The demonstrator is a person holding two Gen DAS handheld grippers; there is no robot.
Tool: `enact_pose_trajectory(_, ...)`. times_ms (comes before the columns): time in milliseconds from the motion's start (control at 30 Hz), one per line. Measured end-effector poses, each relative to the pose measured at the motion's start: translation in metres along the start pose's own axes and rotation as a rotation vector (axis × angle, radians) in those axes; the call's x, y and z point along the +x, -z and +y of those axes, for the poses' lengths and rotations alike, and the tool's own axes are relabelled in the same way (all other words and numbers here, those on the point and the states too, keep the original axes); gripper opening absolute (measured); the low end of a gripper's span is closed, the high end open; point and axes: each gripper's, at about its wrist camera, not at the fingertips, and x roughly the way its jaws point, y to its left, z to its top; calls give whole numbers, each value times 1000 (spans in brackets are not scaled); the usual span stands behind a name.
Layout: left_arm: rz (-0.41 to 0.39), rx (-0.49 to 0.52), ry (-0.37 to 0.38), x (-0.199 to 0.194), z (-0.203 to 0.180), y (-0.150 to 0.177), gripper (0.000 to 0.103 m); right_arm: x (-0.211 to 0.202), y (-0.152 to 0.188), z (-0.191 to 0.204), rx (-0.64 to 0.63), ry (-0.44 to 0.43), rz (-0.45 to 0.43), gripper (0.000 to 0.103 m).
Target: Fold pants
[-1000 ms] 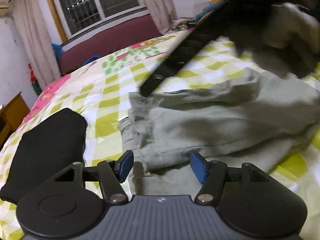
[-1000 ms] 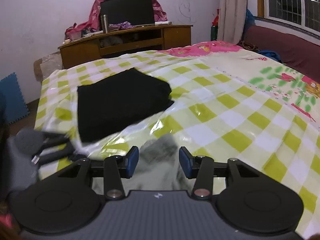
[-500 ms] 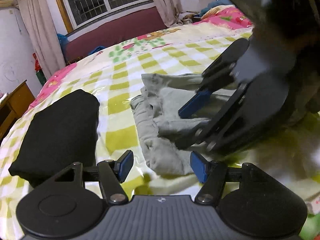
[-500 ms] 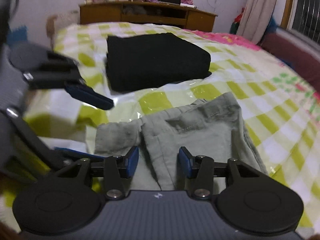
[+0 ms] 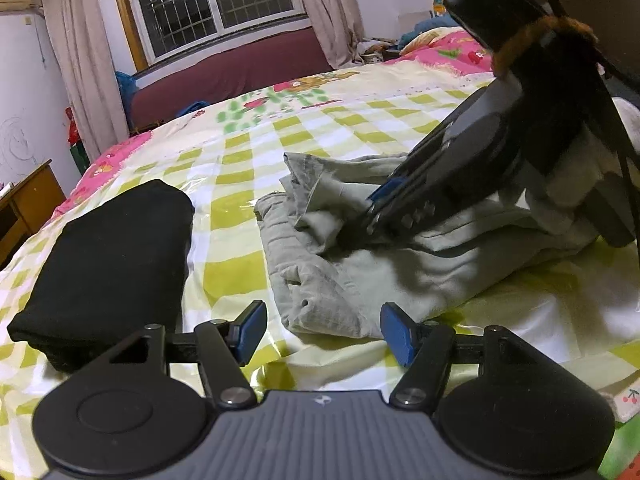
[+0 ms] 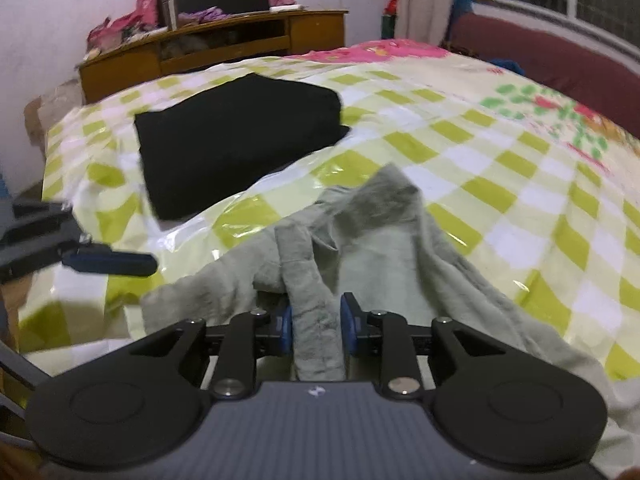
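Grey-green pants (image 5: 360, 264) lie crumpled on the checked bedspread. My left gripper (image 5: 322, 334) is open and empty, just in front of the pants' near edge. My right gripper (image 6: 316, 330) is shut on a bunched strip of the pants (image 6: 316, 304) and holds it between its blue pads. In the left wrist view the right gripper (image 5: 372, 216) comes in from the upper right and bites into the top of the pile. In the right wrist view the left gripper's blue fingertip (image 6: 108, 262) shows at the left.
A folded black garment (image 5: 108, 264) lies left of the pants; it also shows in the right wrist view (image 6: 236, 136). A wooden desk (image 6: 216, 48) stands past the bed's end. A window and maroon bench (image 5: 224, 68) run along the far side.
My right gripper came down onto the pants and shut on a bunched fold. My left gripper stayed open and pulled back a little, so more of the pants' near edge shows.
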Motion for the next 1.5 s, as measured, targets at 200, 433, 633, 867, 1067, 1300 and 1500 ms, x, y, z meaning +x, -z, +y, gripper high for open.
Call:
enact_pose_trajectory(200,-3,-7,-2,-3,3,-1,77,3,-8,7,17,0,-20,4)
enact_pose_trajectory(433,11,-65,10,2,13,-1,77,5,-4,27,-96,-60,37,13)
enact_pose_trajectory(633,34,-119,105,2,24,-4,77,-23,-3,4,20,-129,-2,51)
enact_pose_trajectory(867,-17,-147,122,-10,33,-20,79,-63,16,-31,162,-81,-93,51)
enact_pose_trajectory(1067,-73,-208,116,-2,40,-42,80,-61,41,-33,188,-25,-53,48)
enact_pose_trajectory(1300,119,-227,42,79,43,-29,86,-58,61,-52,300,0,-27,49)
enact_pose_trajectory(1500,131,-324,209,80,56,-39,82,-61,83,-74,420,-34,-56,49)
